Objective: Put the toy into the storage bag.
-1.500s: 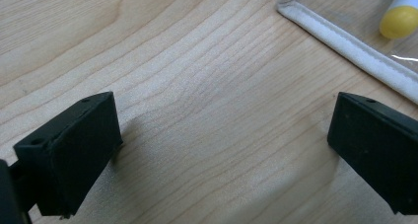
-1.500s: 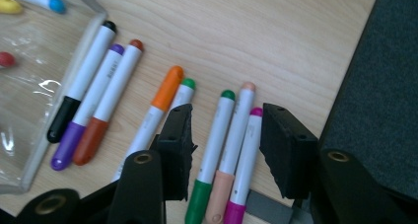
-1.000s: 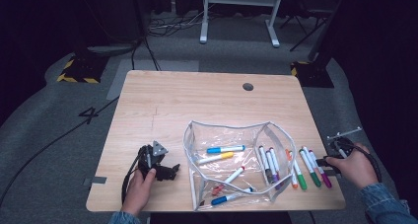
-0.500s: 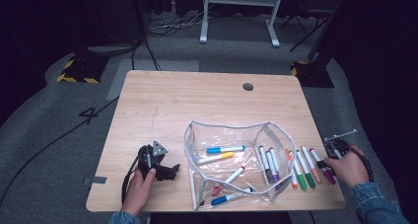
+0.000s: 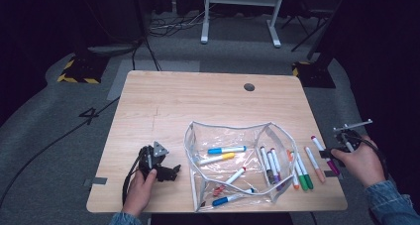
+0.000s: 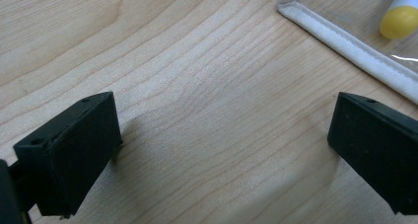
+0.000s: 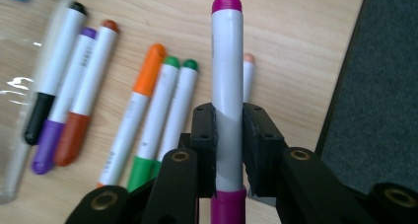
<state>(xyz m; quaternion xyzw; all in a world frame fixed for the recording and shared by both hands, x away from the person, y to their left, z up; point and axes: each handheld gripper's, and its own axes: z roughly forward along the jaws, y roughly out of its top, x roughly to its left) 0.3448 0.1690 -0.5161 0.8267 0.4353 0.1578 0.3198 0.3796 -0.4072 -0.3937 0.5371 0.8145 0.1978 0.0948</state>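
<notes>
While our right gripper (image 7: pixel 227 130) sits at the lower centre of the right gripper view, its two black jaws are clamped on a white marker with a magenta cap (image 7: pixel 227 81), having just been closing around it. That marker stands upright in the middle of that view, its magenta cap near the top edge. In the high view we see the same marker (image 5: pixel 324 153) at the right edge of the light wooden table (image 5: pixel 198 106), held by our right hand (image 5: pixel 364 160). To its left lies a row of loose markers with orange, green and peach caps (image 5: pixel 302 168), beside a clear plastic zip pouch (image 5: pixel 233 168) at lower centre holding more markers. Our left gripper (image 6: pixel 222 155) rests at the lower left of the high view (image 5: pixel 158 165), jaws wide apart over bare wood, just left of the pouch's white edge (image 6: pixel 350 49).
</notes>
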